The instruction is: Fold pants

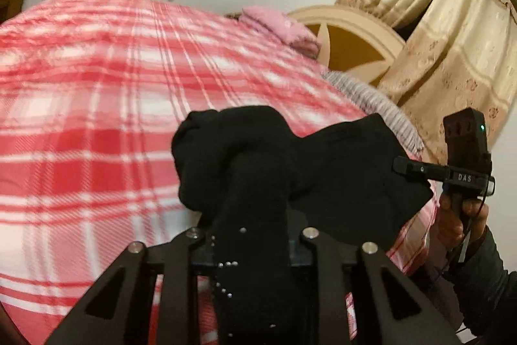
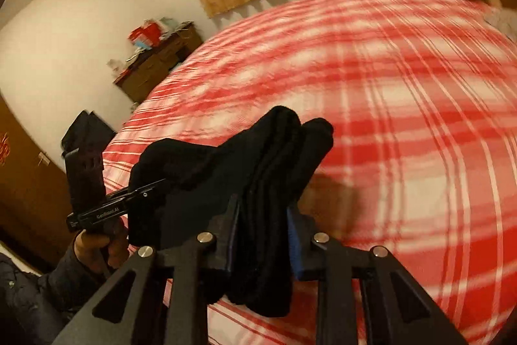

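Two sets of tongs are gripping one pair of black pants (image 1: 245, 189) above a bed (image 1: 97, 105) covered in a red-and-white plaid blanket. Left tongs (image 1: 250, 235) are closing on a bunched roll of the dark cloth, which is hiding the fingertips in the left wrist view; small pale studs are dotting the fabric near the camera. Right tongs (image 2: 265, 225) are clamping a thick stack of folded layers, blue pads showing along the inner faces of the fingers (image 2: 294, 243). Cloth is stretching between the two tools, hanging clear of the blanket in the middle, though whether its lower edge is touching the bed cannot be told.

White letters reading "DAS" are showing on the right tongs (image 1: 416, 168) as seen from the left camera, beside a small green light. Lettering on the left tongs (image 2: 145, 189) in the right wrist view is too blurred to read with certainty. A pink pillow (image 1: 281, 26) is lying at the head of the bed, near a cream headboard (image 1: 352, 31) and beige curtains (image 1: 452, 31). A cluttered wooden dresser (image 2: 158, 60) is standing against the far wall.
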Demonstrator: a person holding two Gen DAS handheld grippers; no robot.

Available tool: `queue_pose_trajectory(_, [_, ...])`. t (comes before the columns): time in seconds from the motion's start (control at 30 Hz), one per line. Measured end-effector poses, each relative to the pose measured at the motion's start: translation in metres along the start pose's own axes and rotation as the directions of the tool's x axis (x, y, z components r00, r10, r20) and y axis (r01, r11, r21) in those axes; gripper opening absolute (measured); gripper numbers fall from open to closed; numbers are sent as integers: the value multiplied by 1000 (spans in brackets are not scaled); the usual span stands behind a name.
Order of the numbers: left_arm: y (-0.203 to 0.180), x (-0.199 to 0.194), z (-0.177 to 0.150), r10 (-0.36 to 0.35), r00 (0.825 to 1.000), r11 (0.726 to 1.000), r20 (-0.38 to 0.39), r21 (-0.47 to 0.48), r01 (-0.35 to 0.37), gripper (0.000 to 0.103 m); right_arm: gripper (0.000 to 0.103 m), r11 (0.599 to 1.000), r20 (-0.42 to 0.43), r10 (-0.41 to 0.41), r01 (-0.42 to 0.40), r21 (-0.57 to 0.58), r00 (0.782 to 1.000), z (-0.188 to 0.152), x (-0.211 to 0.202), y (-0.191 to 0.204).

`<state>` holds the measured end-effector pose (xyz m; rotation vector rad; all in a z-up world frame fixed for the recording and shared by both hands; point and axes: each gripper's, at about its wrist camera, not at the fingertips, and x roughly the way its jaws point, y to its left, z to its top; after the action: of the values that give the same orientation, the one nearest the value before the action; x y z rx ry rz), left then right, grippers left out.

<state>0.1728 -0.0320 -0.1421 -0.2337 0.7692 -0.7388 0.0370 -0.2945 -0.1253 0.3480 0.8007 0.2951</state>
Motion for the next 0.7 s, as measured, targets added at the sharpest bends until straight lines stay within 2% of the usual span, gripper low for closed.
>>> queue_pose_trajectory(0.07, [11,-17,10,16,999,1000,37,-10,-15,26,26,999,0,15,-15,-40,1000,21,10,15])
queue_pose_trajectory(0.2, [41,-52,28,107,989,994,102,-14,-106,26,26,991,-16,101,-102,-86,995,62,49,45])
queue_pose_trajectory(0.27, [62,-69,35,166,978,986,127,-34,-163,26,26,982,-39,158,-161,-103,987,82,80,67])
queue_pose_trajectory(0.4, [110,-106,44,295,941,954,166,-94,-283,26,26,953,-91,260,-271,-137,961,110,144,118])
queue_pose_trajectory(0.5, [143,-121,41,381,911,922,161,-139,-361,26,26,930,-147,312,-333,-153,939,118,196,156])
queue_pose_trajectory(0.53, [154,-123,37,408,901,910,150,-152,-387,26,26,918,-192,330,-362,-163,924,119,234,176])
queue_pose_trajectory(0.57, [165,-122,33,436,890,896,133,-162,-414,26,26,918,-192,330,-362,-163,924,119,234,176])
queue_pose_trajectory(0.67, [190,-114,19,481,873,869,85,-177,-461,26,26,910,-241,350,-389,-142,905,112,277,190])
queue_pose_trajectory(0.7, [198,-111,16,487,871,864,66,-185,-469,29,26,910,-256,351,-393,-134,901,109,288,190])
